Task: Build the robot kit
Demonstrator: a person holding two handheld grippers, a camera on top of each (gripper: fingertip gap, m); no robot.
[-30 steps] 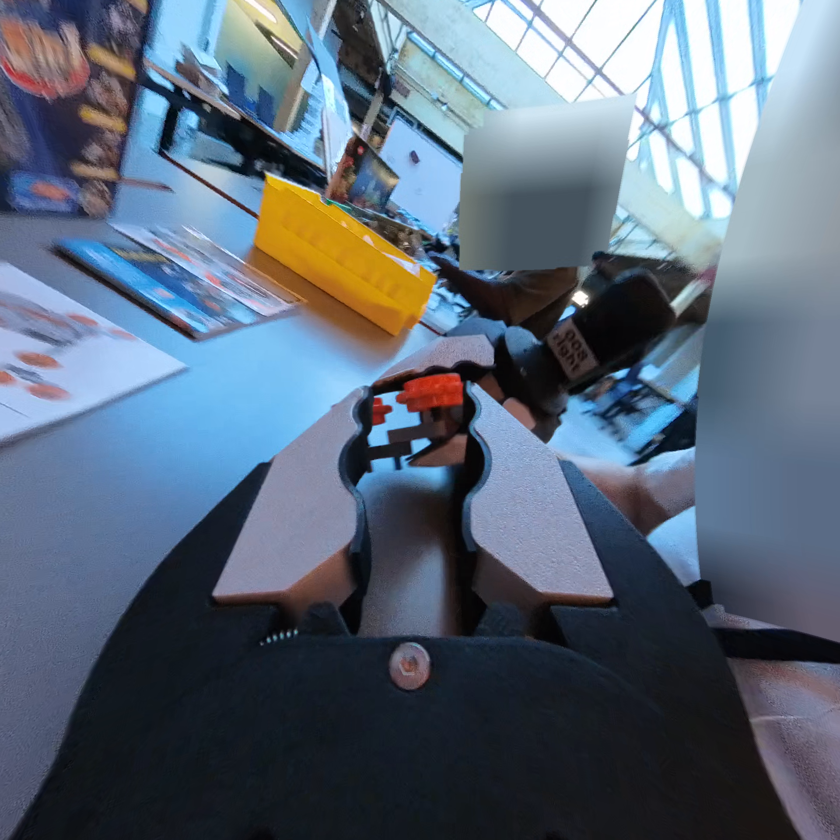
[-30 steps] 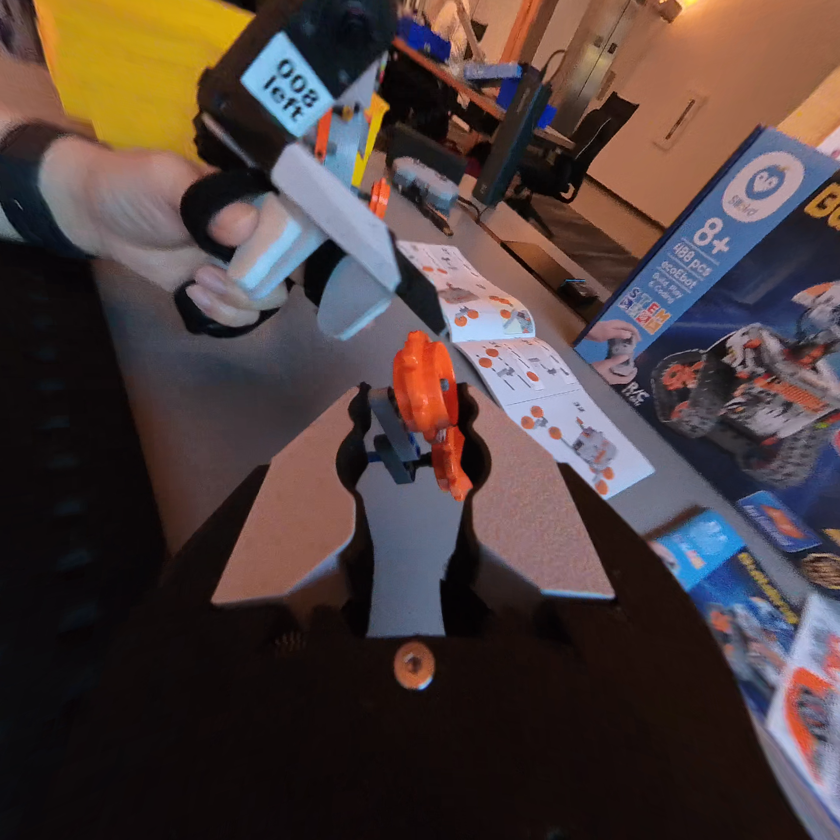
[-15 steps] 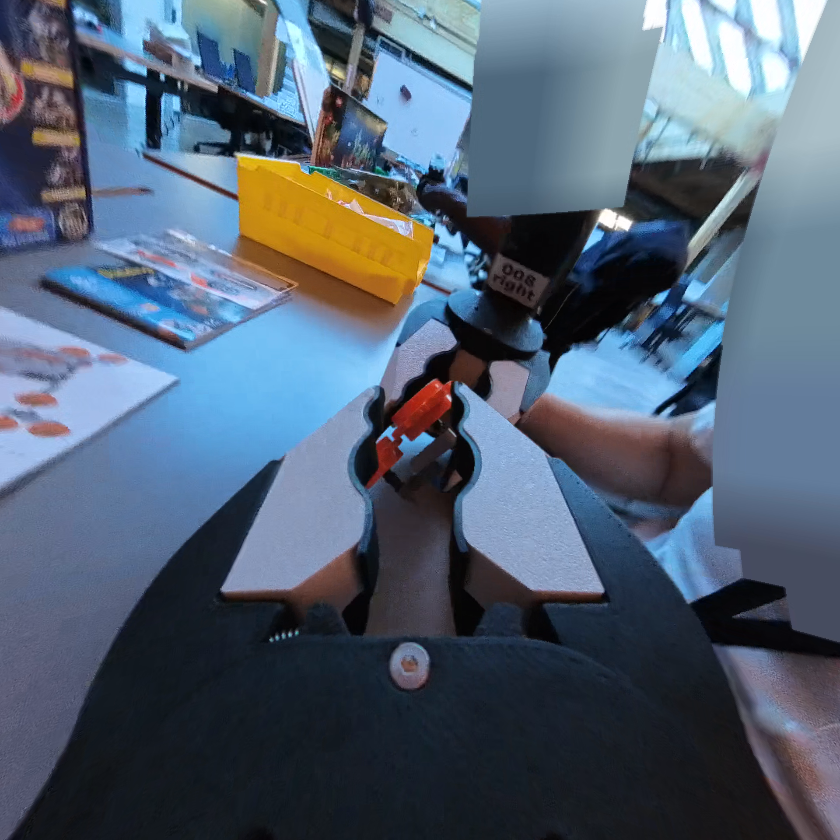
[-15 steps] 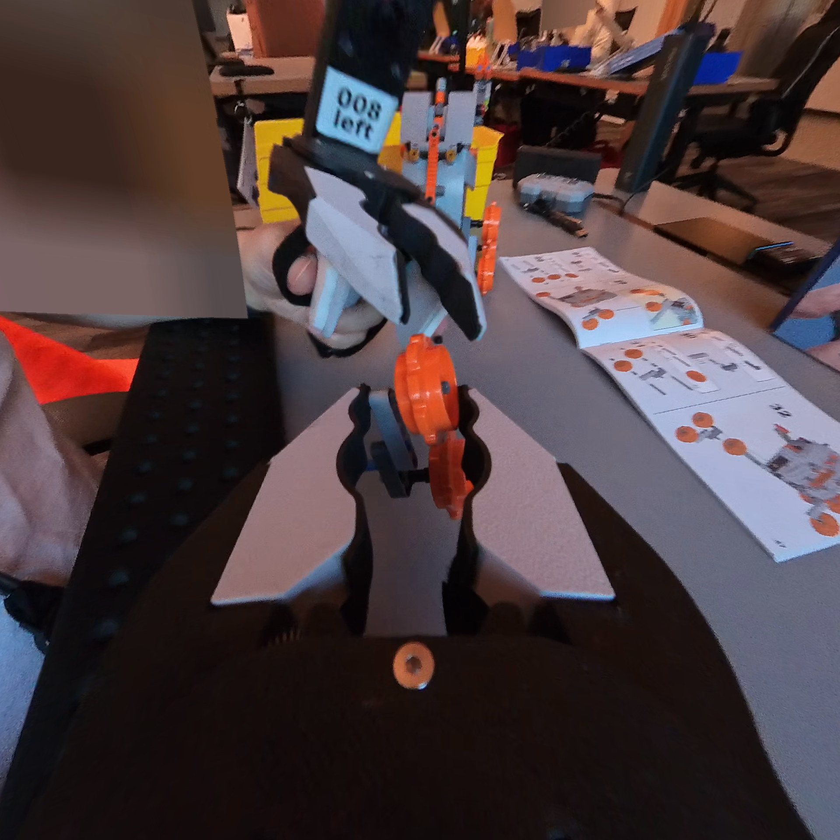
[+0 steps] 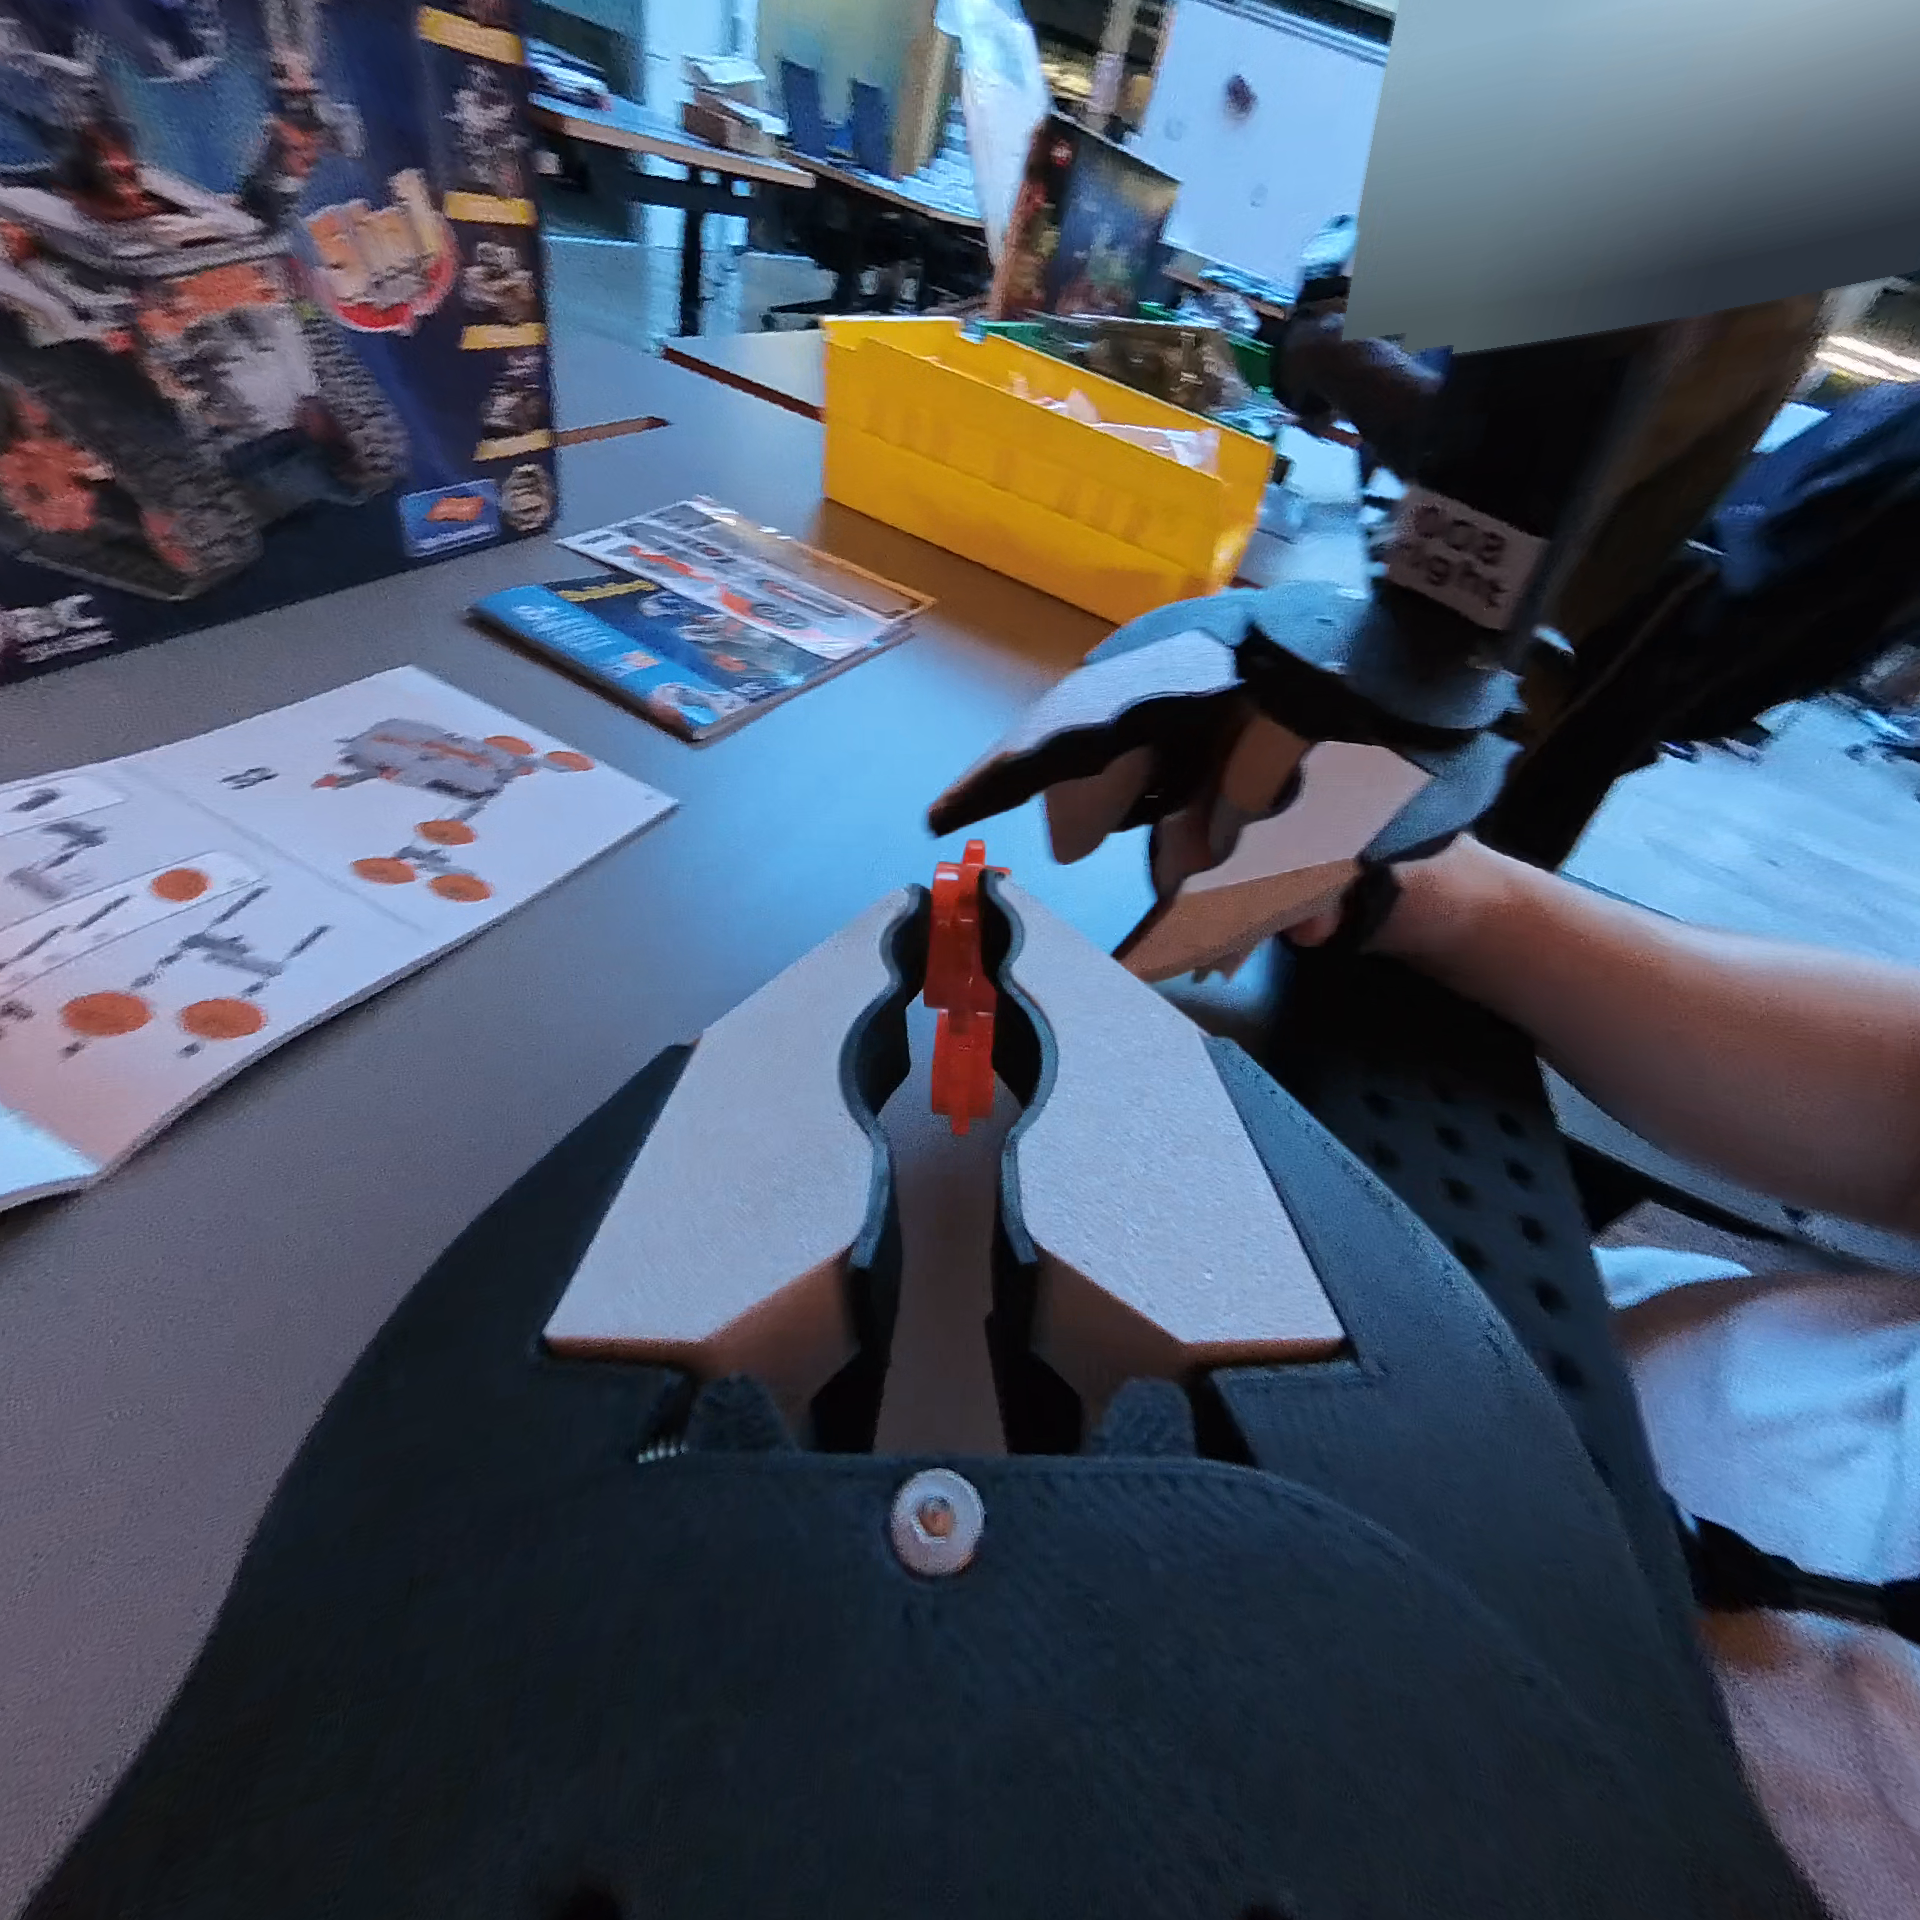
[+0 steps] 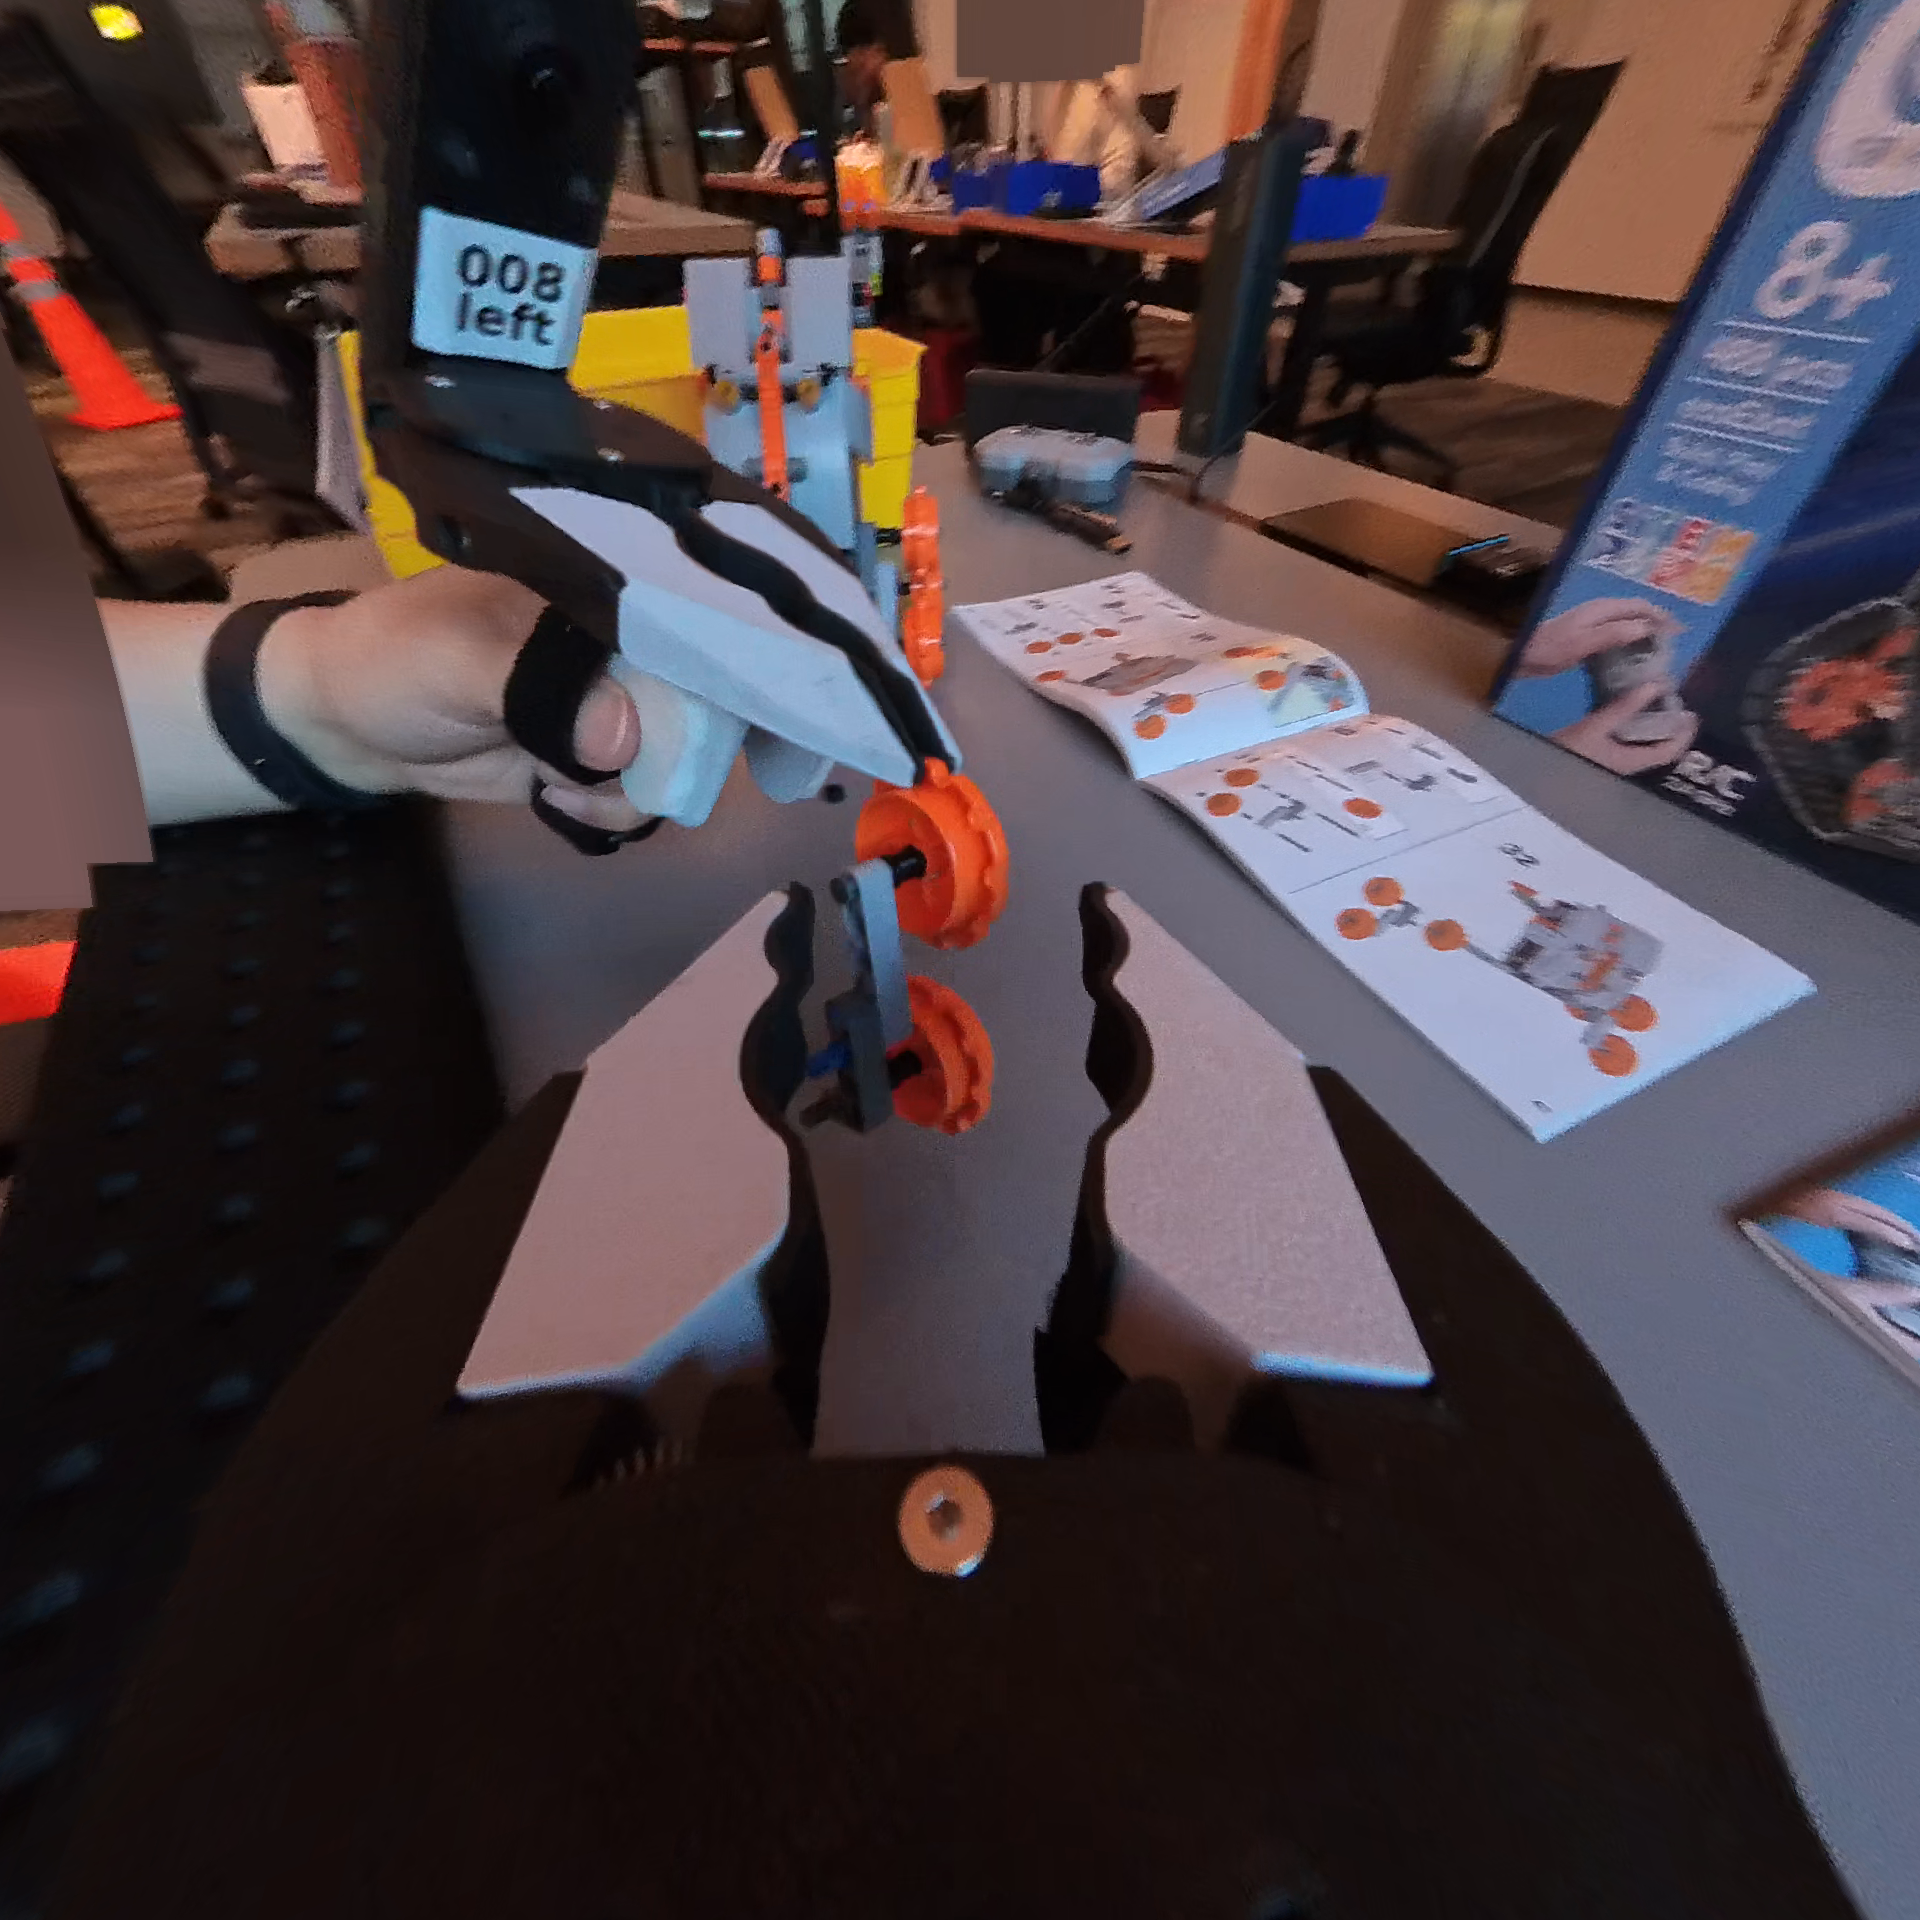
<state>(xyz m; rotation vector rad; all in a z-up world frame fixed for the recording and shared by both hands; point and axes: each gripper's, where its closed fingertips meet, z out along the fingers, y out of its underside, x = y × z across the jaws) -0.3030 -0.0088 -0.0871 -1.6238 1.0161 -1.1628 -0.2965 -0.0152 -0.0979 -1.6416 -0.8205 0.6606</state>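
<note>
Grey desk point(image 6: 1195, 1164) surface is left bare between the grippers and the open instruction booklet point(image 6: 1382, 821), and its near edge is bordered by a black perforated mat point(image 6: 208, 1143). An orange gear assembly point(image 6: 914, 956) is clamped at its upper gear by the left gripper point(image 5: 961, 914). The right gripper point(image 6: 935, 904) is spread apart around it, touching nothing. Farther back, a yellow bin point(image 5: 1039, 488), a grey-and-orange model point(image 6: 779, 416) and a tall printed box point(image 5: 260, 312) are seen.
</note>
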